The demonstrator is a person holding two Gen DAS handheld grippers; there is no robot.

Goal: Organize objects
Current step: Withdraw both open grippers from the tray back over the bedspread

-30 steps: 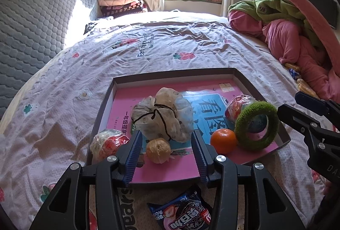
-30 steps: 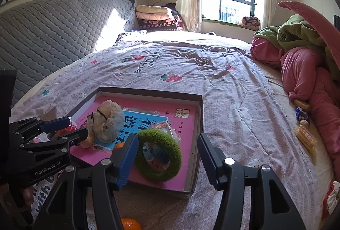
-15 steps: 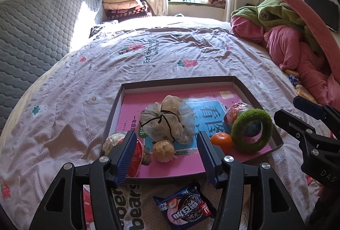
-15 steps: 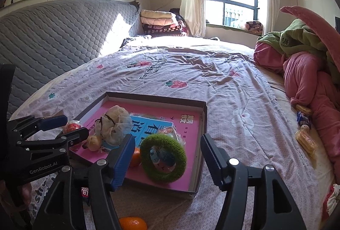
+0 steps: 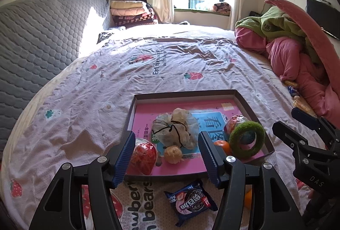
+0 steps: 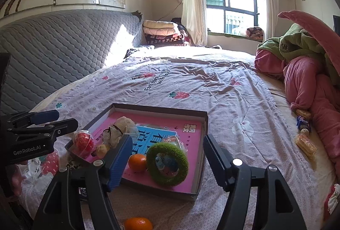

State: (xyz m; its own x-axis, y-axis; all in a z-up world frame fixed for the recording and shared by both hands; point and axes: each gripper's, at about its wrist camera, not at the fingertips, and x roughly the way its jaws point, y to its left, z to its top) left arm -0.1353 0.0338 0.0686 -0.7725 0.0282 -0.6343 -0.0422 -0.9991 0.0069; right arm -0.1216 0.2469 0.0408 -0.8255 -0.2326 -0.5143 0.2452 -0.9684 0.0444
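Observation:
A shallow box (image 5: 184,93) lined with a pink book lies on the bed. It holds a tied plastic bag (image 5: 174,130), a wrapped red apple (image 5: 143,157), a small pale fruit (image 5: 173,154), a tangerine (image 5: 223,146) and a green fuzzy ring (image 5: 247,139). My left gripper (image 5: 166,137) hovers over the box's near edge, its jaws opening with nothing between them. My right gripper (image 6: 167,138) hangs before the green ring (image 6: 167,164) and tangerine (image 6: 137,163), its jaws also opening and empty. Each gripper shows at the other view's edge.
A snack packet (image 5: 191,204) and a loose orange (image 6: 138,223) lie on the sheet in front of the box. Small snacks (image 6: 306,146) rest by a heap of pink and green bedding (image 6: 308,81) on the right. A grey padded headboard (image 6: 53,49) runs along the left.
Both grippers have risen and drawn back from the box, and their jaws stand wider. The snack packet and loose orange have come further into view.

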